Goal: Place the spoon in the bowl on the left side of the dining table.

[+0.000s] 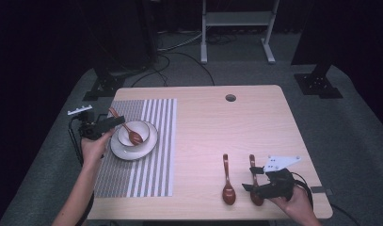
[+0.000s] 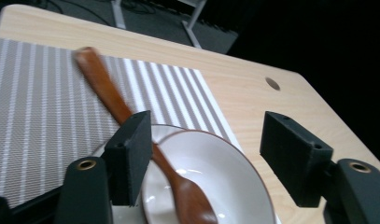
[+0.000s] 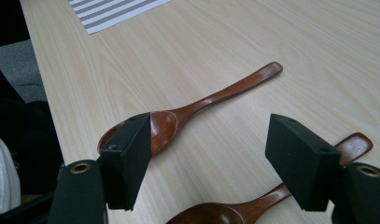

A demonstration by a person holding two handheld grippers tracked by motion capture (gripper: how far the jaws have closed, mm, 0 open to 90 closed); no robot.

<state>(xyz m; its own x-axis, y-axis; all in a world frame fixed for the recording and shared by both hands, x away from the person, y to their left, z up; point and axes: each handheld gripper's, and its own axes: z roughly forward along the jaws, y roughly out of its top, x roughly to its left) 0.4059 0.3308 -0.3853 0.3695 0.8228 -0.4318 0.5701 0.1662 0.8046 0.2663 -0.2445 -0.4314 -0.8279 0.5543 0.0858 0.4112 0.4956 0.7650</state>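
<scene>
Grey carpet floor (image 1: 358, 122); white frame legs (image 1: 236, 28); dark surroundings

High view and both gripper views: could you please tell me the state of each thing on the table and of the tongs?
Left tongs: open, over the bowl.
Right tongs: open, over the two spoons.
Bowl: upright on the plate, spoon inside.
Plate: flat on the mat.
Bowl spoon: leaning on the bowl's rim, not gripped.
Near spoon: flat on the table.
Far spoon: flat on the table.
Mat: spread flat.

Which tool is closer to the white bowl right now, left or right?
Left. The left tool hovers open at the white bowl, beside the spoon resting in it. The right tool is far off, over the near right edge of the table.
</scene>
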